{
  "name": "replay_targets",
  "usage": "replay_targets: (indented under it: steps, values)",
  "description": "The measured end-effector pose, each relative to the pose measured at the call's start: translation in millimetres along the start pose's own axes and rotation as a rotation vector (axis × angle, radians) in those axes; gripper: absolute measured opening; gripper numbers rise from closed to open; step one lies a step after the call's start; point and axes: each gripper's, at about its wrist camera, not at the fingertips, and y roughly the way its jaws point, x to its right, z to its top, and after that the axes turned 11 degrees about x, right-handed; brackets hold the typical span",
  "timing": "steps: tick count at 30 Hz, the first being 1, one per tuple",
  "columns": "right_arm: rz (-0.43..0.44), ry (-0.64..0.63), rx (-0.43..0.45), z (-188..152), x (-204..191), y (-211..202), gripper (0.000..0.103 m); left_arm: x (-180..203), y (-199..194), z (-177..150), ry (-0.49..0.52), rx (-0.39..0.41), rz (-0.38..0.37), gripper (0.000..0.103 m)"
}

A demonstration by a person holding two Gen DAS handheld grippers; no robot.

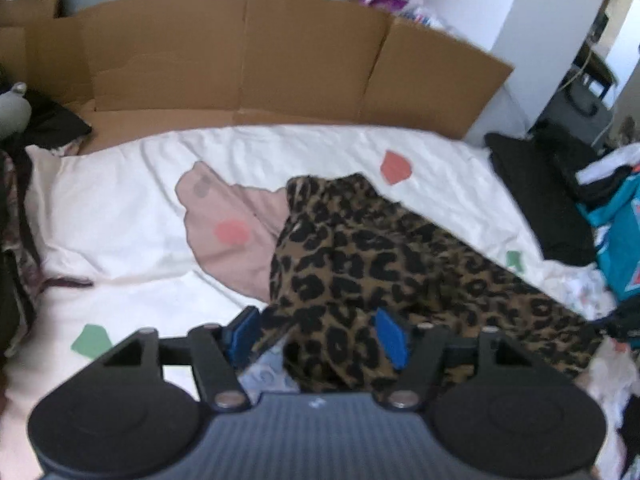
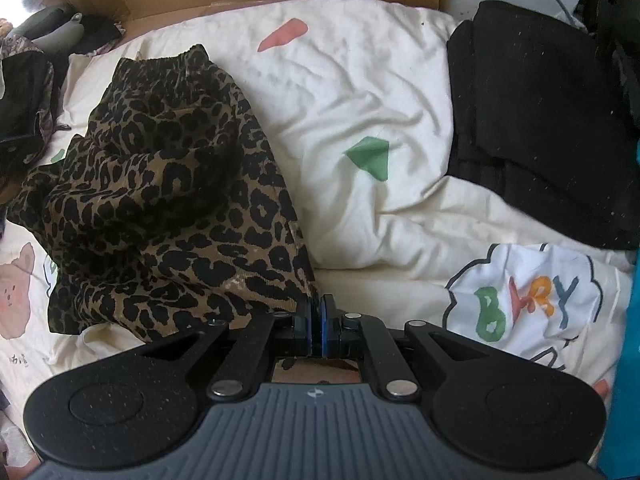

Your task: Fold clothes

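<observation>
Leopard-print fabric, brown with black spots, lies in a loose heap on the cream duvet [image 2: 360,80] that covers the bed. This leopard-print garment [image 2: 168,184] is bunched and humped in the middle, with its gathered waistband end toward the far edge of the bed, where a wall of flattened cardboard [image 1: 248,56] stands. Its near corner runs down toward the bed's near edge and into the right gripper [image 2: 318,312], whose blue pads are pressed together with the cloth's corner pinched between them.

The left gripper [image 1: 320,334] hangs over the other side of the same garment [image 1: 380,256]. Its jaws stand well apart, and a fold of the spotted cloth lies between the blue pads [image 1: 390,336] without being squeezed; that view is blurred.

A pink bear-shaped print [image 1: 232,220] on the duvet peeks out from under the garment on that side. A folded black garment [image 2: 540,128] sits at the bed's right edge, well apart from the leopard piece, and a cloud-shaped print with coloured letters [image 2: 528,300] shows near the bed's near right corner.
</observation>
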Motion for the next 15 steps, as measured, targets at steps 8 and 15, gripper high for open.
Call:
replay_targets:
  steps: [8, 15]
  values:
    - [0.009, 0.007, -0.024, 2, 1, 8, 0.003, -4, 35, -19, 0.003, -0.094, -0.061, 0.037]
    - [0.008, 0.005, -0.049, 6, 0, 13, 0.003, -10, 4, -24, -0.001, -0.041, -0.023, 0.002]
